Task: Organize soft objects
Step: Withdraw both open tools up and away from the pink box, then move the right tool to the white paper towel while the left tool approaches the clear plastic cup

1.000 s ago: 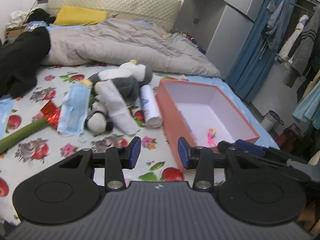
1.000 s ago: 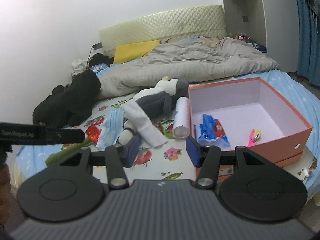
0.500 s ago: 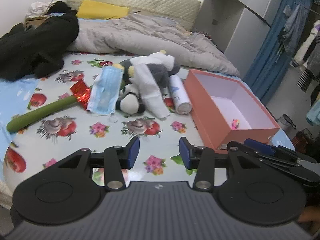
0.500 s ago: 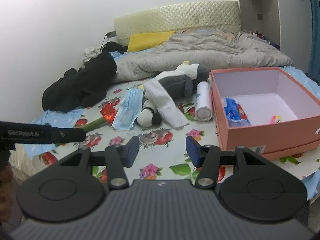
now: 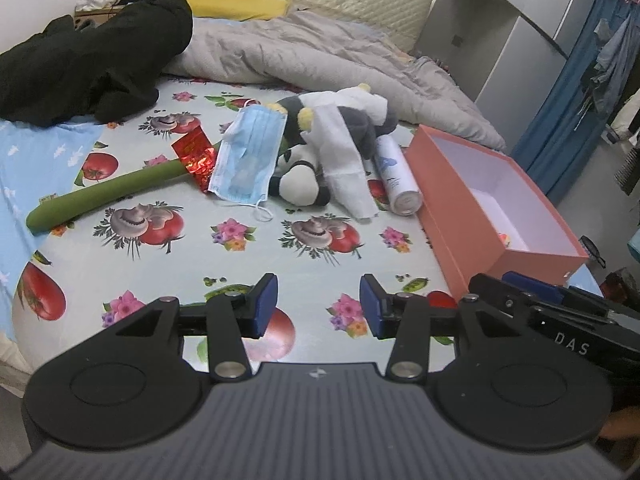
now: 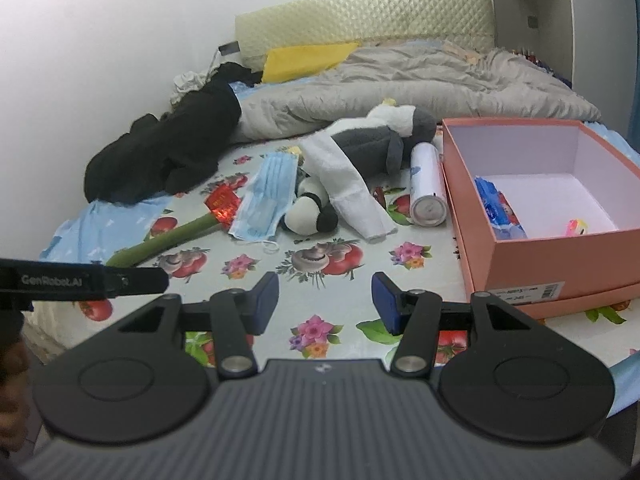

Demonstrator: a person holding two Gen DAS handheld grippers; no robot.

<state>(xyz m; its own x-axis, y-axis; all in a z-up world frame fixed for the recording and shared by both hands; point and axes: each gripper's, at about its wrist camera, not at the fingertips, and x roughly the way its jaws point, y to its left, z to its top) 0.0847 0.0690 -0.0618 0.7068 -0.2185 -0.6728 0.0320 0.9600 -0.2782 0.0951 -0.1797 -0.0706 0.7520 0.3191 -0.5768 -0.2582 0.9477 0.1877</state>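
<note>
On the fruit-print bed sheet (image 5: 160,240) lie a grey-and-white plush toy (image 5: 348,120) (image 6: 372,140), a small panda plush (image 5: 300,186) (image 6: 308,216), a blue face mask (image 5: 248,160) (image 6: 266,196), a white cloth (image 5: 346,168) (image 6: 348,184) and a long green plush stem (image 5: 100,196) (image 6: 160,244). A salmon box (image 5: 452,220) (image 6: 532,256) stands open to their right. My left gripper (image 5: 318,304) hangs open over the sheet's near part, well short of the pile. My right gripper (image 6: 324,300) is open too, with nothing between its fingers.
A white spray can (image 5: 396,176) (image 6: 426,184) lies against the box. A red packet (image 5: 194,152) sits by the mask. The box holds a blue packet (image 6: 498,208) and a small pink item (image 6: 576,226). Black clothing (image 5: 92,60) and a grey duvet (image 5: 320,52) lie behind.
Both grippers have drawn back toward the bed's near edge and sunk lower. The pile and the box now sit farther ahead. Both stay open and empty.
</note>
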